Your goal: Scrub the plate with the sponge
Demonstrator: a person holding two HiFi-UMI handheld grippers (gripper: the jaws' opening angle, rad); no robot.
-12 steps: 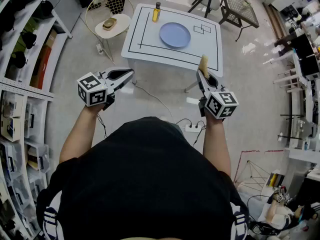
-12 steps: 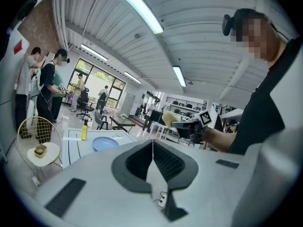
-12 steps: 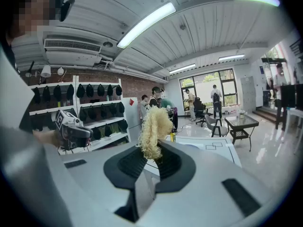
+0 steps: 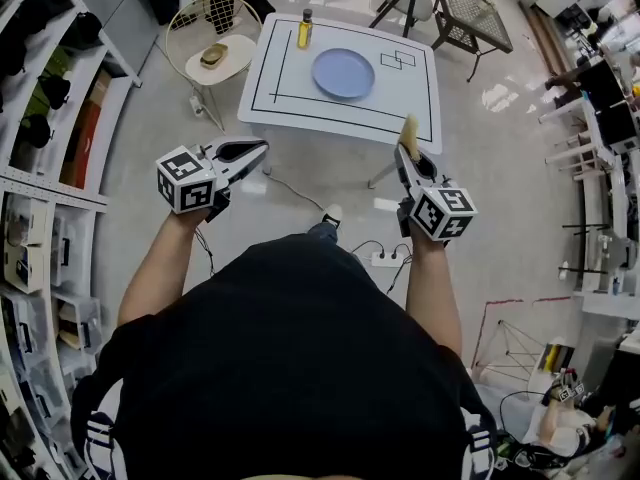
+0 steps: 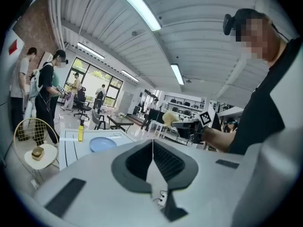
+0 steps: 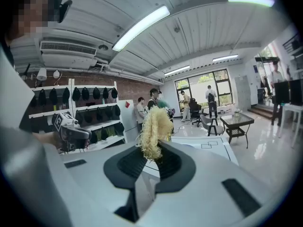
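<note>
Grips the yellow sponge [image 4: 408, 126] in the right tongs [image 4: 404, 144], just short of the tabletop's [image 4: 400, 98] near right corner. Holds the left tongs [image 4: 260, 147] pressed together with nothing between, off the near left corner. Finds the blue plate [image 4: 343, 73] lying toward the far edge, a yellow bottle [image 4: 304, 30] upright by the far left corner.

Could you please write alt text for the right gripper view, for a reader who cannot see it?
The right gripper holds a frayed yellow sponge upright between its shut jaws. Beyond it stands a white table with black lines; the left gripper shows at the left, before wall shelves.
</note>
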